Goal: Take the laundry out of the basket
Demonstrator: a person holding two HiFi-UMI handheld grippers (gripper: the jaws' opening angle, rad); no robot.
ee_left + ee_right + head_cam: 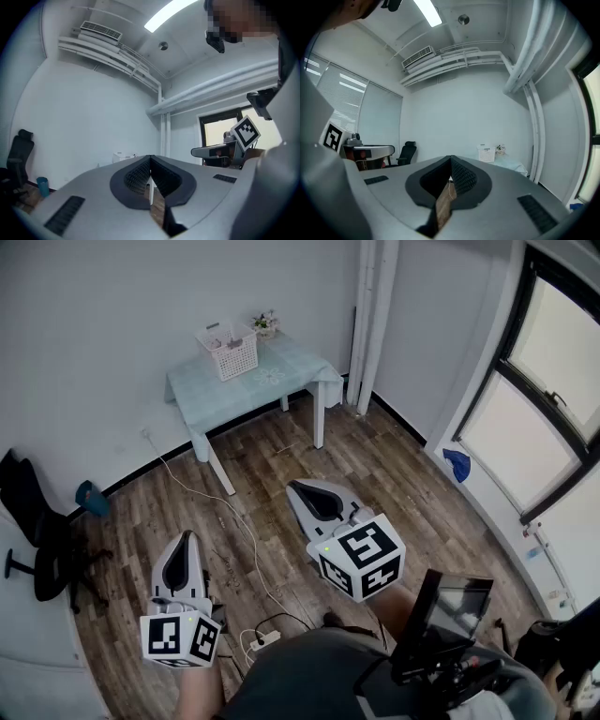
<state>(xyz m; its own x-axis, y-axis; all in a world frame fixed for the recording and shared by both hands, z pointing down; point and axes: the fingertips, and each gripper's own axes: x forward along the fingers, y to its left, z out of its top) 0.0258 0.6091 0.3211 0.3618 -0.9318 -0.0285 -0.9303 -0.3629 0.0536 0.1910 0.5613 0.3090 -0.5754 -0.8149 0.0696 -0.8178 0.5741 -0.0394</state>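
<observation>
Grippers both pressed together, nothing between jaws. Left gripper (189, 538) and right gripper (298, 487) hover over wood floor (375, 465), well short of table (281, 381). White basket (228, 352) on table's far edge by wall; contents too small to tell. Small plant (265, 324) just beside basket.

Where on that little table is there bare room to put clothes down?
The table is bare in front of the laundry basket, along its near edge, and toward its right end by the pipes. The back edge is crowded: it and a small plant stand there.
</observation>
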